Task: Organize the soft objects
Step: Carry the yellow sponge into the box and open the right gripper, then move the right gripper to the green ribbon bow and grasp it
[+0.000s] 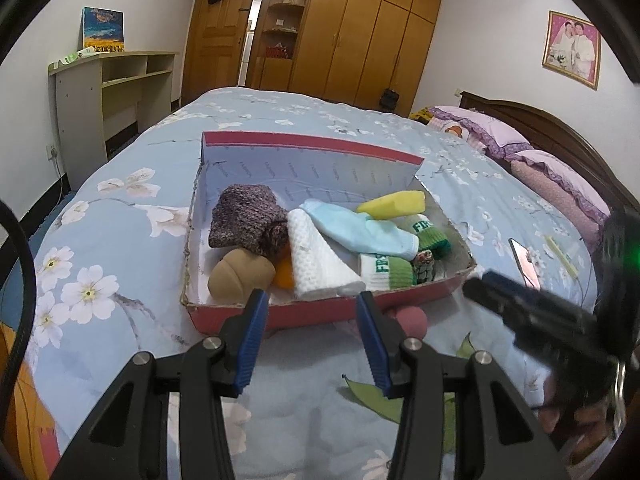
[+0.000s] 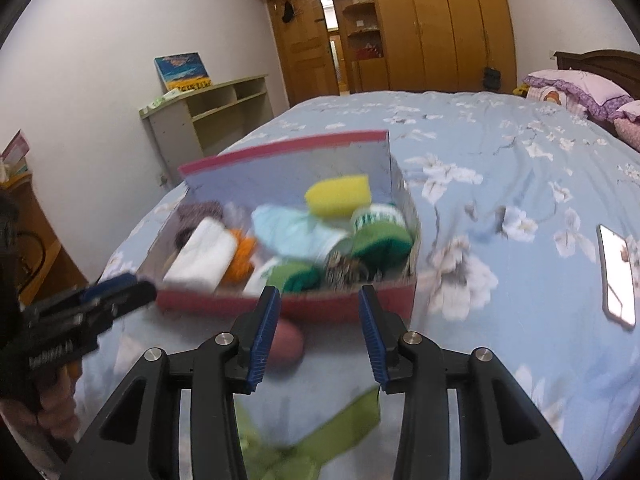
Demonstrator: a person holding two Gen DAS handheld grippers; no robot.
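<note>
A pink ball lies on the bed, touching the box front, the one soft thing outside. Right gripper, wide and empty, should straddle it squarely, squeezing gently. Left gripper hangs wide, empty.

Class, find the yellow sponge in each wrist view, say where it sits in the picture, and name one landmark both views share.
Left wrist view: yellow sponge lies right of centre, at the far right end of the red box.
Right wrist view: yellow sponge lies near centre, against the box's back wall.
Shared landmark: the phone on the bedspread, right of the box.
</note>
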